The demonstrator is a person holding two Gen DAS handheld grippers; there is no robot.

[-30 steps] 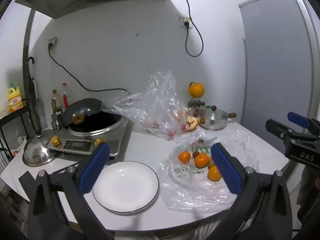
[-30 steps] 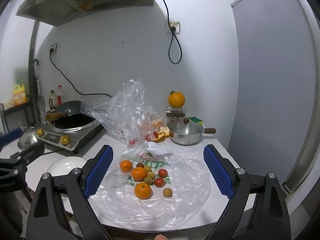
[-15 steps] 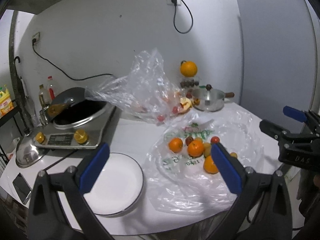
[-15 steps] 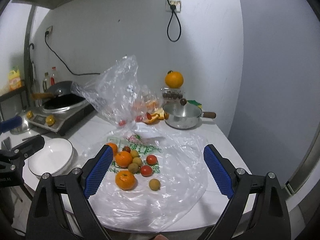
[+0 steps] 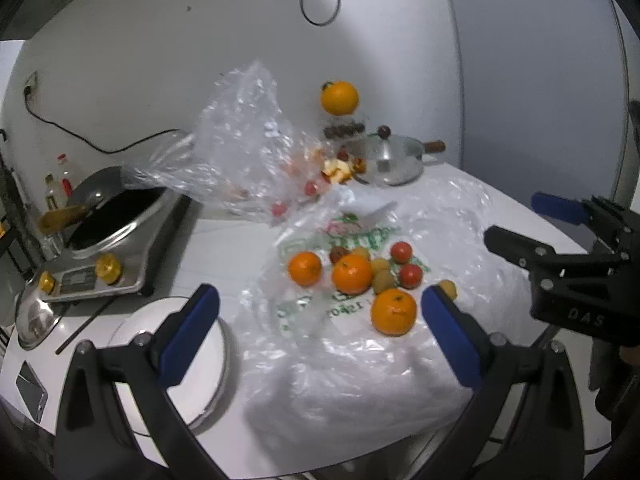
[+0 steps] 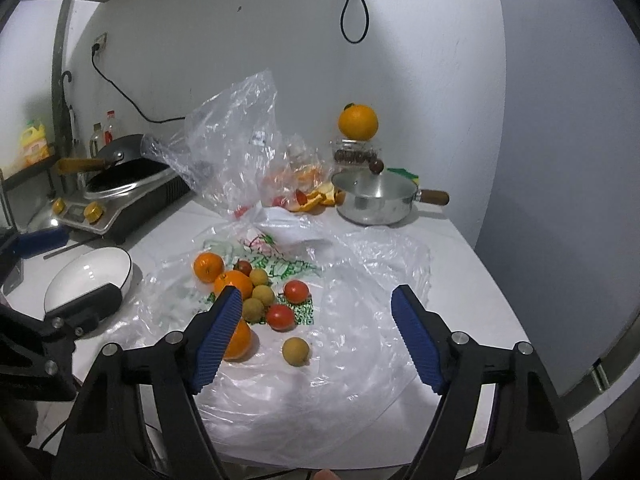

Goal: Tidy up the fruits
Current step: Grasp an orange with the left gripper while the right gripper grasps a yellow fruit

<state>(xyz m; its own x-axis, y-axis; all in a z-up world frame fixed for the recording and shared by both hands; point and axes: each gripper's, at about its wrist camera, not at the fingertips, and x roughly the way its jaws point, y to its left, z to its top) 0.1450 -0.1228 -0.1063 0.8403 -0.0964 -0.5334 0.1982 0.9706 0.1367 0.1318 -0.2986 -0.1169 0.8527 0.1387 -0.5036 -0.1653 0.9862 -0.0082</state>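
Right now both claws hang over the near table edge, nothing between the pads. Left gripper [image 5: 320, 320] is spread wide, over the flattened plastic bag [image 5: 360, 360]. Right gripper [image 6: 316, 332] also apart, jaws have just been closing in somewhat, still empty; its left pad sits in front of the nearest orange [image 6: 240, 340].

Fruits lie loose on the bag mid-table: two more oranges [image 6: 209, 266], cherry tomatoes [image 6: 281, 316], small tan longan-like fruits [image 6: 296, 351], one of them apart at the front. White plate [image 6: 88, 276] just left of the bag, partly hidden by the left gripper's finger in the right view.

Behind: crumpled clear bag [image 6: 232, 148] standing up, peel and red bits at its base. Induction cooker with wok [image 6: 120, 184] far left, lidded saucepan [image 6: 374, 198] far right, big orange [image 6: 358, 122] on a clear box at the wall.
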